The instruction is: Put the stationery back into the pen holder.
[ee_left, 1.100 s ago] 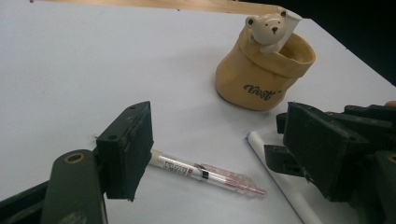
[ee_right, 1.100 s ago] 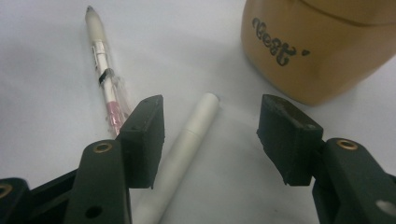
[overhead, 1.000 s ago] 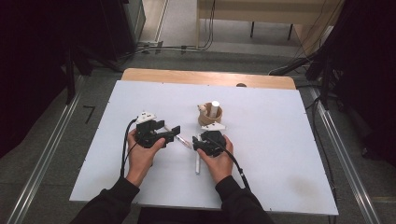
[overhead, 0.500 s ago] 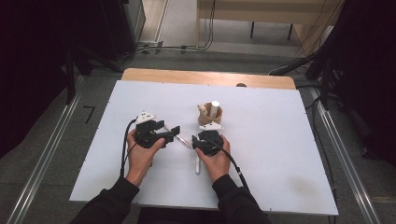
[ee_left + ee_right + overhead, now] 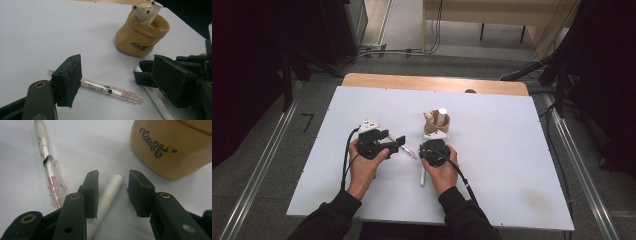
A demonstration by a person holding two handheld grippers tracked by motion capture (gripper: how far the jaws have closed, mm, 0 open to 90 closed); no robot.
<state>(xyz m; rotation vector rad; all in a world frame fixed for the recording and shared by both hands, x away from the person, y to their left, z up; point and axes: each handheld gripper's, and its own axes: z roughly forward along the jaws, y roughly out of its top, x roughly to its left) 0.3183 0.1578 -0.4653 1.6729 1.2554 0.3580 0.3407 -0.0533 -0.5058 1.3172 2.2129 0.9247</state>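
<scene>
Fingers (image 5: 140, 195) of right gripper (image 5: 112, 195): spread, straddling white pen (image 5: 108, 192) flat on table (image 5: 512, 125), likely poised to pinch it. Left gripper (image 5: 117, 82): spread over clear pen (image 5: 110, 91). Holder (image 5: 141, 37) near, presumably their destination.

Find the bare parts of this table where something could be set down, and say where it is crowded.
Free: the whole left side of the white table, the wide right side beyond the holder, and the far strip behind it. Crowded: the near middle, where the left tongs, the right tongs, the clear pen and the white pen lie close before the holder.
</scene>
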